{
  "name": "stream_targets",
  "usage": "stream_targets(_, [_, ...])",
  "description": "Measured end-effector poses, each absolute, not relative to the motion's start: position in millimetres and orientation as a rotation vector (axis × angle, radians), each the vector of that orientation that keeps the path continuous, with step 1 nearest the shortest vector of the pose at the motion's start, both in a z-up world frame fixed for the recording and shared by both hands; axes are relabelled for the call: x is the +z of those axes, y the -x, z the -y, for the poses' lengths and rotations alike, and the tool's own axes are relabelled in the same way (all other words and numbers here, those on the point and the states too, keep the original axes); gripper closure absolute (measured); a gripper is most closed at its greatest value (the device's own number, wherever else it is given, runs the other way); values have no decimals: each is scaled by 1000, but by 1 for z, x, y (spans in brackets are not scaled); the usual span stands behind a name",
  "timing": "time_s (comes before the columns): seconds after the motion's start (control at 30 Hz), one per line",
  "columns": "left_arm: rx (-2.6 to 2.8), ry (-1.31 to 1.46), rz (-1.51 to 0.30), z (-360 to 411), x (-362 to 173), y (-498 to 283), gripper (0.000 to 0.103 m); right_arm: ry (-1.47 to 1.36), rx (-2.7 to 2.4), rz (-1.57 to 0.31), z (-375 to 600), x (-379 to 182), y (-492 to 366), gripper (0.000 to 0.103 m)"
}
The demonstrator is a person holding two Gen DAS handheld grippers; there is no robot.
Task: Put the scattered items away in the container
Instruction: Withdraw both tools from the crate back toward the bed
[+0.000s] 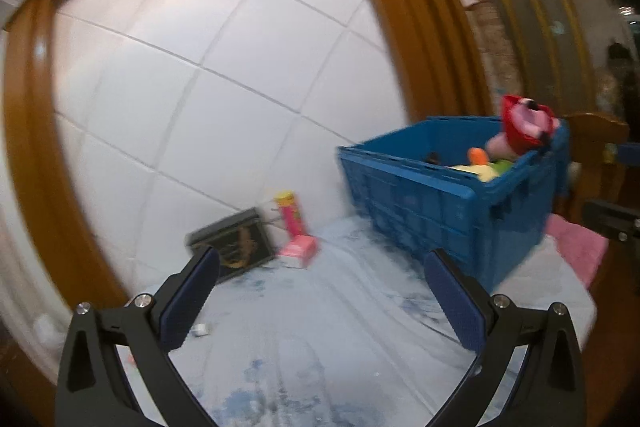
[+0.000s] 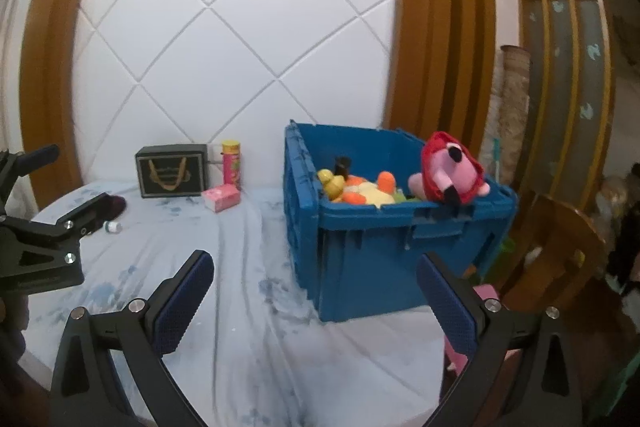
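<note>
Blue crate [image 2: 384,227] on the bed [image 2: 248,291], ahead-right of the right gripper [image 2: 316,287] fingers, plush toys [image 2: 448,171] inside | both grippers' fingers spread, holding nothing; left gripper [image 1: 320,287] | pink tissue pack [image 2: 221,197], pink can [image 2: 232,165], black box [image 2: 172,171] ahead-left of right fingers | small bottle [image 2: 112,226] beside left fingers.

Blue plastic crate [image 2: 360,263] holding yellow and orange soft toys [image 2: 360,193]; a pink plush flamingo [image 2: 450,177] in a red hood, with a black eye and a black-tipped beak. Pink canister [image 2: 232,165] with a yellow cap. Pink tissue pack [image 2: 221,198]. Black box [image 2: 172,171] with gold line ornament. Pale blue bedsheet [image 2: 248,287] with darker blue blotches. White headboard [image 2: 236,27] quilted in a diamond pattern, framed in orange-brown wood. Black grippers with dark blue textured pads [image 2: 182,301].
</note>
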State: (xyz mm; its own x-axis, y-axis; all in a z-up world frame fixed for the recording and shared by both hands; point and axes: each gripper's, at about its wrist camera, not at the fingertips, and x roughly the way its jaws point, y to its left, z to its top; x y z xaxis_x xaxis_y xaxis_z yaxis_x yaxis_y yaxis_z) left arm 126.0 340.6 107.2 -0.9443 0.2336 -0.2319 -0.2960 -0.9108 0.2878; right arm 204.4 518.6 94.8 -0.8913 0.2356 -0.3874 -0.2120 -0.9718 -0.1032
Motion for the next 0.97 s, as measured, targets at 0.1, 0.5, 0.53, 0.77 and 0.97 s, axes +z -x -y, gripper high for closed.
stream_targets(0.1, [2875,284,-425,-341,107,-131,0,601,2869,95,-520,95,-204,1])
stream_targets(0.5, [2851,423,-264,-331,98,-122,0,612,2900,83,-528,95,-212,1])
stream_targets(0.53, [2895,418,-281,-328,95,-123,0,614,2905,83,-527,95,-212,1])
stream_targets(0.77, [3051,408,-386,-313,80,-127,0,635,2957,73,-518,87,-203,1])
stream_targets(0.97, [3038,461,-425,-311,61,-134,0,669,2991,74,-511,79,-196,1])
